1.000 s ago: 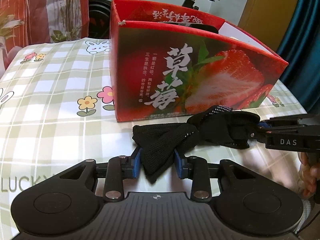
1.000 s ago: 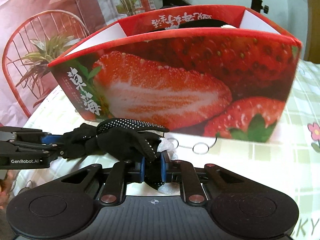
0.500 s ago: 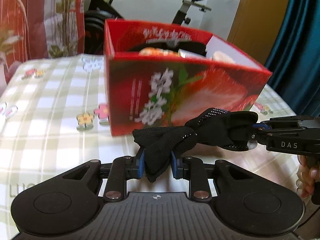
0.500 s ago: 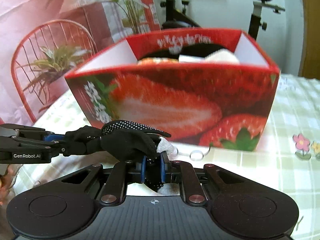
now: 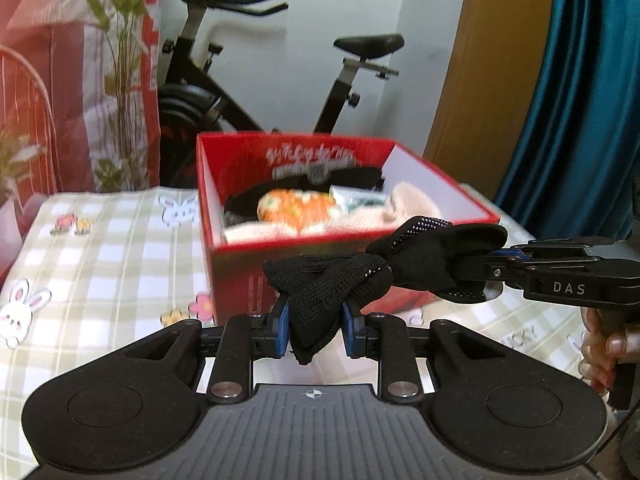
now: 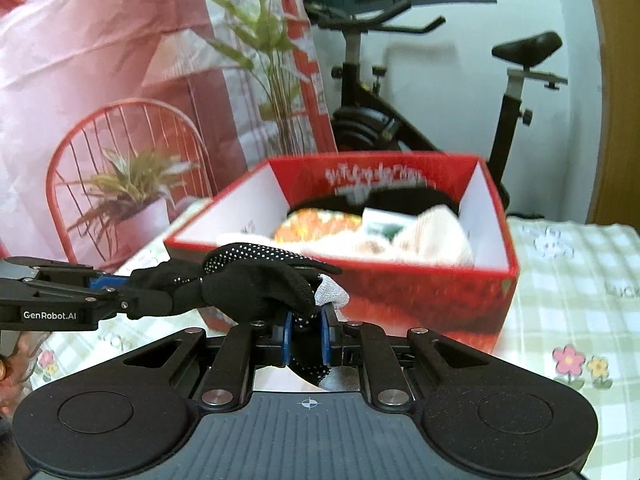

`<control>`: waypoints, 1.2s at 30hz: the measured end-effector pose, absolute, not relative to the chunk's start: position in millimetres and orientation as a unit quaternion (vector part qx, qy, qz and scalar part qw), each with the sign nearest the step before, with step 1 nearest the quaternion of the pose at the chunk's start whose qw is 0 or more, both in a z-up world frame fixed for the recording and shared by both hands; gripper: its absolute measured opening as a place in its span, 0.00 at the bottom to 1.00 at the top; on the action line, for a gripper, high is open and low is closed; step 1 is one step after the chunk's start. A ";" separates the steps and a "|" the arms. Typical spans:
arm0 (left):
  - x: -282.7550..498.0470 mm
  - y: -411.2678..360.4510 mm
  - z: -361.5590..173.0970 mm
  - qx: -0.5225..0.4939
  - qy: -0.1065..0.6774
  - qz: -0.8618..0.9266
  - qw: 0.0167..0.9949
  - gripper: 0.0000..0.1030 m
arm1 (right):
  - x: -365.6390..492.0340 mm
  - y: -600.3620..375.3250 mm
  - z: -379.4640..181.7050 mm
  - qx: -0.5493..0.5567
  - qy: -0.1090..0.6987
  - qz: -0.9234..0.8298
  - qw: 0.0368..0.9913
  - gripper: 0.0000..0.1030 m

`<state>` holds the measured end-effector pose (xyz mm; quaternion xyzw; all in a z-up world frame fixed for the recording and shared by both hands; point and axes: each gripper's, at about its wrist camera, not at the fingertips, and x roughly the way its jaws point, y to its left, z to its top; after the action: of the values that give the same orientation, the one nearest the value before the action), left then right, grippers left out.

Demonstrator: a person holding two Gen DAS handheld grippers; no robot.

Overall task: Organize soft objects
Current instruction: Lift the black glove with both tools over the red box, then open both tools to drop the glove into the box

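A black knitted glove (image 5: 432, 256) with white grip dots hangs stretched between both grippers, clear of the table and just in front of the red strawberry box (image 5: 208, 208). My left gripper (image 5: 316, 320) is shut on its bunched cuff end. My right gripper (image 5: 492, 260) reaches in from the right, clamped on the finger end. In the right wrist view my right gripper (image 6: 306, 336) pinches the glove (image 6: 256, 280), while my left gripper (image 6: 120, 288) holds the far end from the left. The box (image 6: 492, 216) is open-topped.
Inside the box lie an orange patterned soft item (image 5: 296, 206), cream cloth (image 5: 412, 204) and something black at the back. The checked tablecloth (image 5: 100, 264) spreads to the left. An exercise bike (image 5: 352, 80) stands behind the table. A person's hand (image 5: 600, 344) grips the right handle.
Both grippers have risen together with the glove stretched between them, lifting it off the table. The box's front wall has dropped in view and its inside now shows.
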<state>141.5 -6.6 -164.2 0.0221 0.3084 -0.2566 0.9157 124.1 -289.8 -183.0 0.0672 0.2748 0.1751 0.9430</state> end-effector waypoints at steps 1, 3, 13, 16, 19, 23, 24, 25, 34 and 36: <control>141.5 -6.7 -160.3 0.022 0.303 -0.258 0.917 0.26 | 124.6 -290.2 -178.5 0.066 0.270 0.176 0.944 0.12; 142.2 -6.8 -152.5 0.021 0.294 -0.259 0.920 0.26 | 124.5 -291.3 -170.5 0.065 0.260 0.177 0.947 0.12; 168.1 -14.2 -128.7 0.018 0.276 -0.259 0.925 0.26 | 152.6 -304.1 -138.5 0.074 0.240 0.184 0.950 0.12; 185.9 -18.3 -126.0 0.014 0.277 -0.256 0.926 0.26 | 169.3 -305.3 -132.9 0.058 0.240 0.182 0.952 0.12; 207.4 -23.2 -125.1 0.013 0.282 -0.252 0.925 0.26 | 191.8 -306.6 -130.2 0.040 0.245 0.174 0.953 0.13; 236.1 -34.5 -124.8 0.025 0.287 -0.244 0.926 0.26 | 223.1 -306.5 -132.7 0.029 0.258 0.159 0.953 0.13; 242.3 -36.9 -124.8 0.028 0.289 -0.242 0.926 0.26 | 230.7 -305.9 -134.0 0.025 0.261 0.155 0.952 0.13; 249.1 -39.1 -125.5 0.032 0.292 -0.240 0.925 0.26 | 237.8 -304.9 -135.3 0.020 0.265 0.151 0.952 0.13; 281.7 -49.3 -141.1 0.057 0.316 -0.228 0.919 0.28 | 279.5 -299.8 -160.0 -0.013 0.302 0.128 0.945 0.16; 284.5 -50.3 -144.8 0.062 0.319 -0.227 0.918 0.28 | 283.0 -300.6 -165.9 -0.010 0.309 0.124 0.943 0.21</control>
<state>284.5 -50.3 -144.8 0.0624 0.3185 -0.2273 0.9181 283.0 -300.6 -165.9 -0.0102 0.3089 0.1238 0.9430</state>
